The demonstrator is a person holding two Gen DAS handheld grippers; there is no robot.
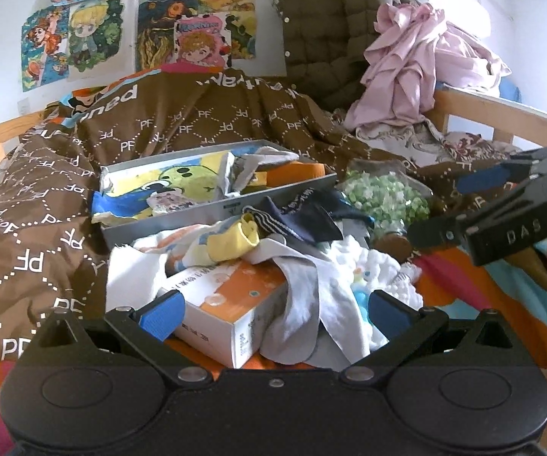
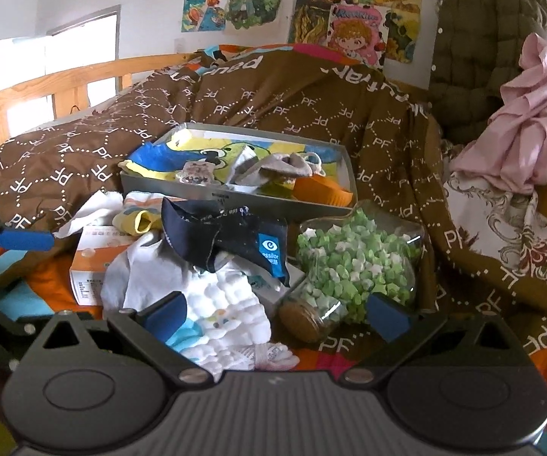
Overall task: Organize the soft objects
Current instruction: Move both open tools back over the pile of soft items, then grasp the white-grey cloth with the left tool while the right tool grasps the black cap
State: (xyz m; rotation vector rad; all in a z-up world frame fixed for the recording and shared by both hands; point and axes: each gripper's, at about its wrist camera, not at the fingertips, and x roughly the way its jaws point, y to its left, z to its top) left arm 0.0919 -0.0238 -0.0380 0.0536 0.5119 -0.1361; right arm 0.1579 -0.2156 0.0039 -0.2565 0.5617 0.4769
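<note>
Both tools, left tool (image 1: 273, 313) and right tool (image 2: 275, 313), hover spread and empty over the cloth pile (image 2: 212, 288) lying on the bed, just before the grey box (image 2: 235, 199). Best pinch one loose top layer, perhaps the navy cloth (image 2: 220, 235), avoiding the glass jar (image 2: 353, 266).

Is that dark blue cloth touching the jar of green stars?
Cannot tell. In the right wrist view the dark blue cloth ends right beside the jar, but no clear contact or gap shows.

Light: daylight, fairly bright; window (image 2: 83, 60) at far left of right view blown out white | Shadows: soft, deepest under the gripper bodies at bottom | Distortion: strong fisheye; bed rail (image 1: 501, 110) bows; dark corners | Focus: slightly soft overall; posters (image 1: 94, 34) smeared near the top edge
</note>
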